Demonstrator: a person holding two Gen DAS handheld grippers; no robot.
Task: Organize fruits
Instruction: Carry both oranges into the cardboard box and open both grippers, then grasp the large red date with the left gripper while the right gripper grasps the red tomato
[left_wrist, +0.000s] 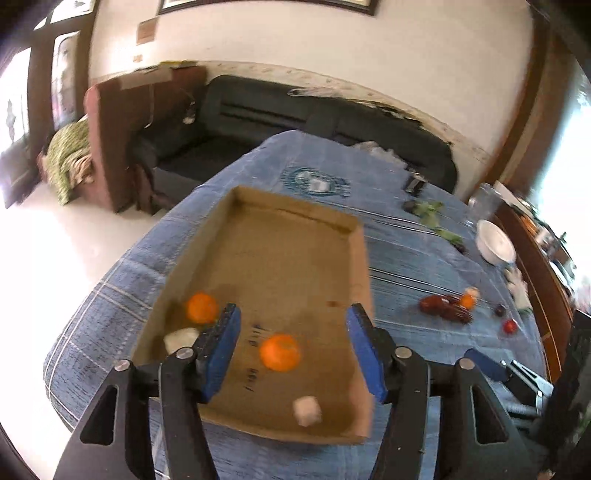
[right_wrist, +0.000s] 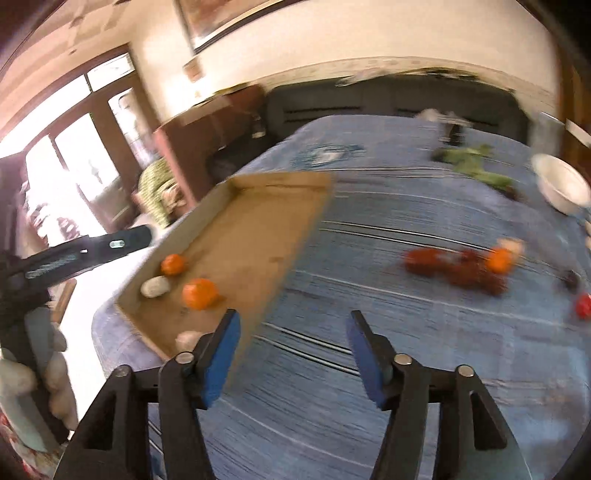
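Note:
A shallow cardboard tray (left_wrist: 295, 218) (right_wrist: 280, 181) lies on the blue cloth. In it are two oranges (left_wrist: 279, 352) (left_wrist: 201, 307), also in the right wrist view (right_wrist: 198, 292) (right_wrist: 173, 264), and pale lumps (left_wrist: 307, 410) (left_wrist: 180, 339) (right_wrist: 155, 286). My left gripper (left_wrist: 293, 350) is open and empty above the tray's near end, the nearer orange between its fingers. My right gripper (right_wrist: 293, 350) is open and empty over the cloth, right of the tray. Dark red fruits (right_wrist: 454, 267) (left_wrist: 445, 308), a third orange (right_wrist: 499, 259) (left_wrist: 467, 301) and a small red fruit (right_wrist: 583, 305) (left_wrist: 510, 326) lie on the cloth to the right.
A white bowl (left_wrist: 495, 242) (right_wrist: 561, 186) and green leaves (left_wrist: 430, 212) (right_wrist: 472, 160) sit at the far right of the blue cloth (right_wrist: 369, 369). A dark sofa (left_wrist: 295, 114) stands behind the table. The table edge drops off to the left.

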